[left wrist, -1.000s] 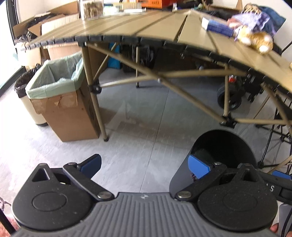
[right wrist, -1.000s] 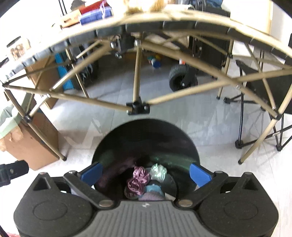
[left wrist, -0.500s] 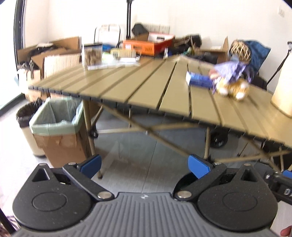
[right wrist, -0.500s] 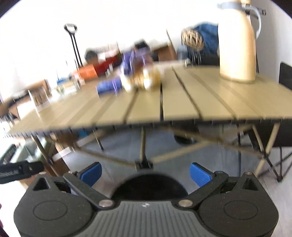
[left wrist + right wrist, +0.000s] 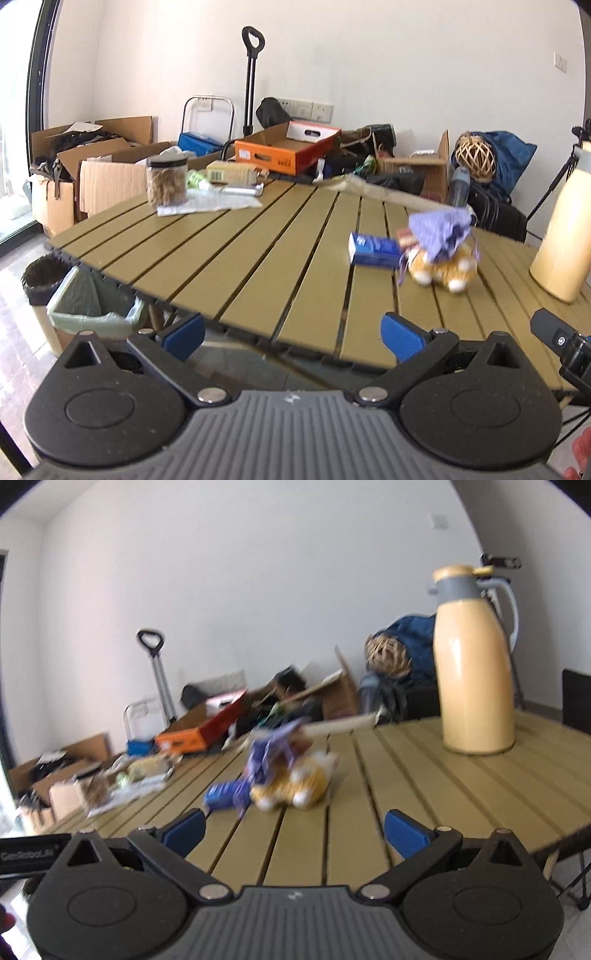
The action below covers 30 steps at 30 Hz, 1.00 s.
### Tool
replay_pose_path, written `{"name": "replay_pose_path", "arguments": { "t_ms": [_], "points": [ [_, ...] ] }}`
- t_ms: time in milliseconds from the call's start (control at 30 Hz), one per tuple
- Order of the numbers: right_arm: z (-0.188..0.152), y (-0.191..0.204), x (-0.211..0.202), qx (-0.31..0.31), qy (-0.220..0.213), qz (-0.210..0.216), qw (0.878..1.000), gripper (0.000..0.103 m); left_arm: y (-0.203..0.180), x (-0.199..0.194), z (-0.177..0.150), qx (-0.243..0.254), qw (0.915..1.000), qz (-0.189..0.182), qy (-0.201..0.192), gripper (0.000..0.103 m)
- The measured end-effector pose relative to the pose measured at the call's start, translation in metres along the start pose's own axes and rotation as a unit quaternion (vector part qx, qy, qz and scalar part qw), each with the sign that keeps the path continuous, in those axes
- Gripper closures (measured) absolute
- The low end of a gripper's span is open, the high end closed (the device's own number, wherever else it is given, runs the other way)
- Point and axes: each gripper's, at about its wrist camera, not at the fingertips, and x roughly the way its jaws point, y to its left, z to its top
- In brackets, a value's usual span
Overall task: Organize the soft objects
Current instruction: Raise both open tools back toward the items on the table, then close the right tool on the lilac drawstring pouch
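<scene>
A yellow-and-white plush toy (image 5: 441, 267) lies on the slatted olive table (image 5: 258, 258), with a purple patterned cloth (image 5: 441, 229) draped over it and a blue box (image 5: 373, 249) at its left. The right wrist view shows the same plush toy (image 5: 295, 782), purple cloth (image 5: 269, 753) and blue box (image 5: 223, 792), all blurred. My left gripper (image 5: 291, 332) stands open at the table's near edge, well short of the toy. My right gripper (image 5: 293, 829) is open above the near edge, facing the toy, with nothing between its fingers.
A tall cream thermos (image 5: 474, 664) stands at the table's right. A jar of snacks (image 5: 166, 182), packets and papers sit at the far left corner. A lined cardboard bin (image 5: 92, 314) and a round bin (image 5: 40, 280) stand on the floor at the left. Boxes crowd the back wall.
Both grippers have risen from floor level below the table to tabletop height. The black bucket with soft items has dropped out of both views. Both stay open.
</scene>
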Motion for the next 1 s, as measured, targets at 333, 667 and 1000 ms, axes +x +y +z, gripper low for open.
{"name": "replay_pose_path", "arguments": {
  "t_ms": [333, 667, 1000],
  "points": [
    [0.038, -0.004, 0.042, 0.012, -0.040, -0.035, 0.999, 0.000, -0.036, 0.036, 0.045, -0.017, 0.9998, -0.004, -0.009, 0.000],
    [0.058, 0.008, 0.081, -0.034, -0.064, -0.020, 0.997, 0.000, -0.048, 0.084, 0.063, -0.054, 0.9983, -0.009, -0.020, 0.000],
    [0.058, 0.006, 0.115, -0.008, -0.058, 0.008, 0.998, 0.000, -0.040, 0.136, 0.076, -0.073, 0.9973, 0.006, 0.001, 0.000]
  ]
}}
